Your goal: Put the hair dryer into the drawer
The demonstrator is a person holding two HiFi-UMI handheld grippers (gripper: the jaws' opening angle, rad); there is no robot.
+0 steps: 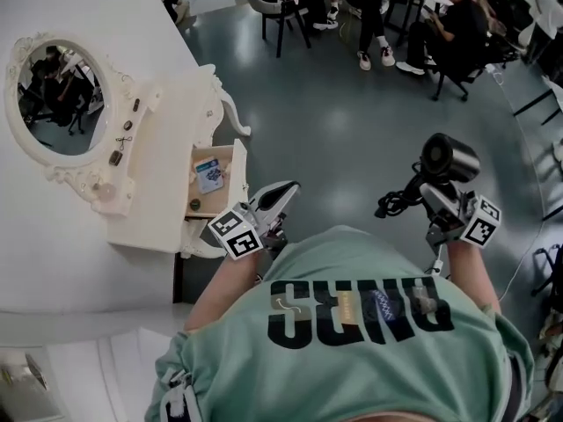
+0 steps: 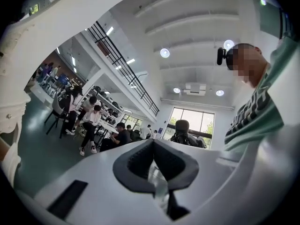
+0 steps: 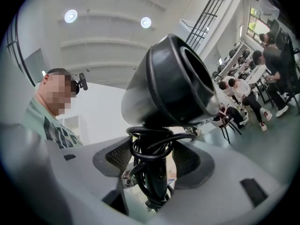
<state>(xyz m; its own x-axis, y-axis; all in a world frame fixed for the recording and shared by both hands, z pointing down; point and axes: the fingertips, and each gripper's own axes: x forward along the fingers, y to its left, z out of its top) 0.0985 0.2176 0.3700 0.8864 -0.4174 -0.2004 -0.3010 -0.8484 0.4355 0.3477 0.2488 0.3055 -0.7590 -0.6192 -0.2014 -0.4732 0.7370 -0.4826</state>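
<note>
The black hair dryer (image 1: 449, 158) is up in the air at the right, its cord (image 1: 396, 202) wound round the handle. My right gripper (image 1: 437, 193) is shut on that handle; in the right gripper view the hair dryer (image 3: 173, 83) fills the middle, nozzle pointing up and right, with the handle and cord loops between the pads (image 3: 119, 156). The white vanity's drawer (image 1: 236, 176) stands pulled out at the left, a blue booklet (image 1: 208, 174) inside. My left gripper (image 1: 280, 196) hovers just right of the drawer, shut and empty (image 2: 153, 154).
The white vanity (image 1: 158, 161) with its oval mirror (image 1: 62, 99) stands against the left wall. Several people (image 1: 453, 25) sit at tables and chairs at the back. Grey floor (image 1: 352, 130) lies between the vanity and them.
</note>
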